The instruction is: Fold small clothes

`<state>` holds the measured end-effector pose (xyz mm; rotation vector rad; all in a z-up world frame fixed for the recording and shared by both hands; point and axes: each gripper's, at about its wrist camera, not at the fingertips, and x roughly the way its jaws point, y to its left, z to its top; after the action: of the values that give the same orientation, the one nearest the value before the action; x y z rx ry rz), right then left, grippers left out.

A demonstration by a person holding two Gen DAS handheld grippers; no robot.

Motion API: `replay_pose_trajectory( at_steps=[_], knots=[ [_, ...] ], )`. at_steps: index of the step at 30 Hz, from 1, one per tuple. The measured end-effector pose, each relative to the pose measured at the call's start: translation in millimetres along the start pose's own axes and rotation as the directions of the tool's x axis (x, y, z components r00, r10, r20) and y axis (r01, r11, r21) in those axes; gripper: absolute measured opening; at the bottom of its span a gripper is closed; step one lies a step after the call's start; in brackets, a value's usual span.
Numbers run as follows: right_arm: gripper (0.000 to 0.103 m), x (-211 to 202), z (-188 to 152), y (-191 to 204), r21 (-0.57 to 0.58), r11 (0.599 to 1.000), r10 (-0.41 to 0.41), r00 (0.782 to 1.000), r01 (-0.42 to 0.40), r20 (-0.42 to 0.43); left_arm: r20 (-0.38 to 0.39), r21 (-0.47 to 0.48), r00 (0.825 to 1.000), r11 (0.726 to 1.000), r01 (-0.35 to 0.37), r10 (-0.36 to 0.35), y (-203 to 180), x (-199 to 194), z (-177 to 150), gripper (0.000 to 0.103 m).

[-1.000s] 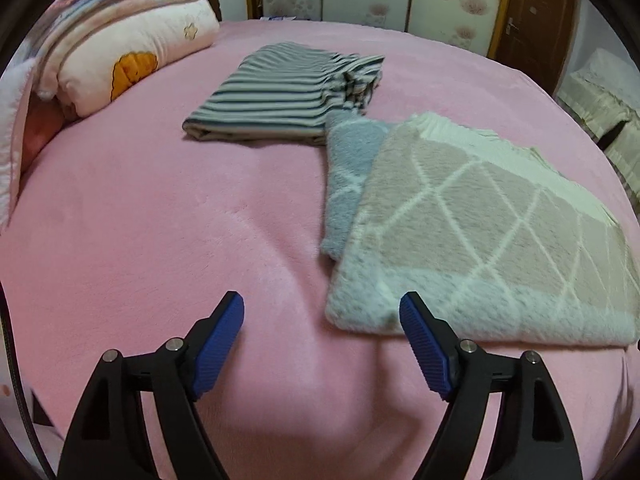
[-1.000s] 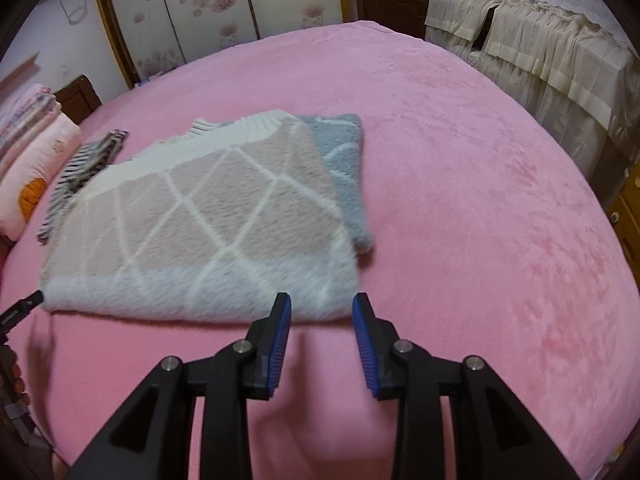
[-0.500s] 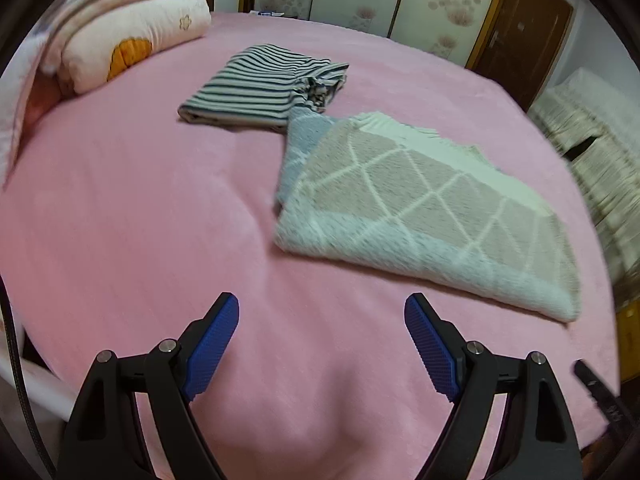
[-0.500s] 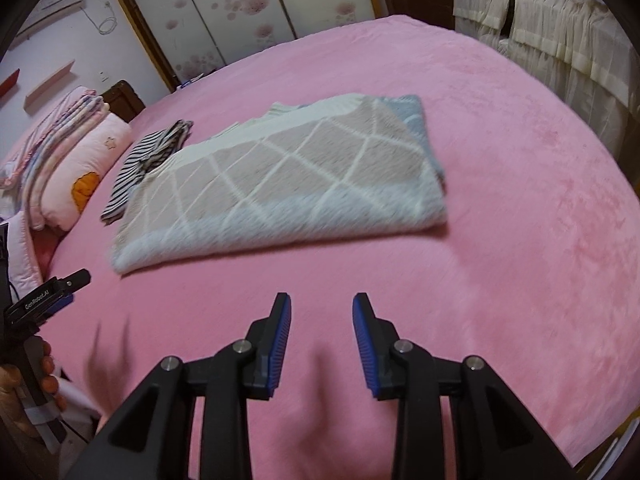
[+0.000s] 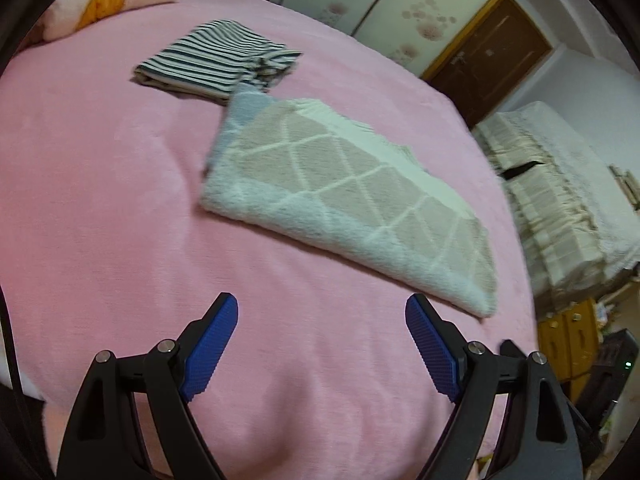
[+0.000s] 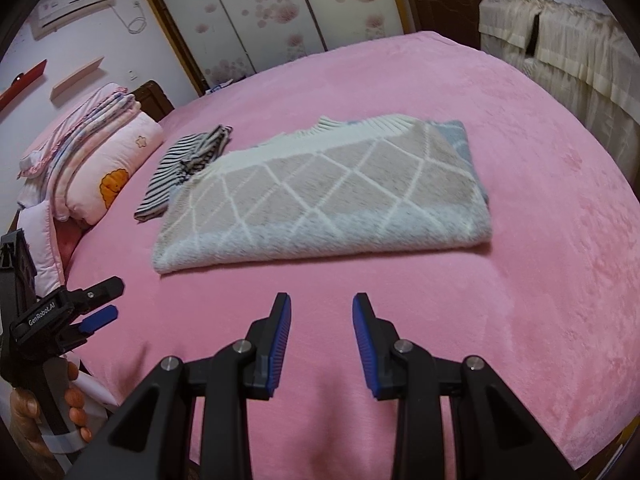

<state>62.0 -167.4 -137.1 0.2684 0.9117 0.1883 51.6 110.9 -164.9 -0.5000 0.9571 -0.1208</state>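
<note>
A folded fuzzy sweater (image 5: 352, 200) with a beige, blue and white diamond pattern lies flat on the pink bed (image 5: 100, 168); it also shows in the right wrist view (image 6: 328, 192). A folded striped garment (image 5: 216, 60) lies just behind it, touching its far corner, and shows in the right wrist view (image 6: 188, 164). My left gripper (image 5: 322, 316) is wide open and empty, held above the bed short of the sweater. My right gripper (image 6: 320, 312) is open with a narrower gap, empty, short of the sweater's near folded edge. The left gripper also shows in the right wrist view (image 6: 96, 304).
A pillow and stacked quilts (image 6: 100, 152) sit at the head of the bed. A cream-covered bed or sofa (image 5: 560, 184) stands beyond the far edge. Sliding wardrobe doors (image 6: 260, 8) and a brown door (image 5: 492, 60) line the back wall.
Both grippers have drawn back from the sweater and risen, so it looks farther off. The sweater stays folded where it lay. Both grippers stay open.
</note>
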Motion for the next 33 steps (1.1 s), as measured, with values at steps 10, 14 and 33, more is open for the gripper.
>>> replay_pose_trajectory(
  at_steps=[10, 14, 33],
  knots=[
    [0.032, 11.9, 5.9, 33.0, -0.113, 0.994, 0.008, 1.000, -0.005, 0.026, 0.032, -0.098, 0.982, 0.977, 0.190, -0.187, 12.4, 48.1, -2.4, 0.085],
    [0.032, 28.8, 15.8, 39.0, -0.123, 0.992, -0.003, 1.000, 0.003, 0.005, 0.050, -0.173, 0.978, 0.962, 0.210, -0.204, 29.2, 75.4, -2.4, 0.085],
    [0.032, 106.0, 53.3, 32.8, -0.040, 0.998, -0.050, 0.998, 0.052, 0.047, 0.215, -0.288, 0.942, 0.904, 0.315, -0.259, 53.3, 146.3, 35.6, 0.086]
  ],
)
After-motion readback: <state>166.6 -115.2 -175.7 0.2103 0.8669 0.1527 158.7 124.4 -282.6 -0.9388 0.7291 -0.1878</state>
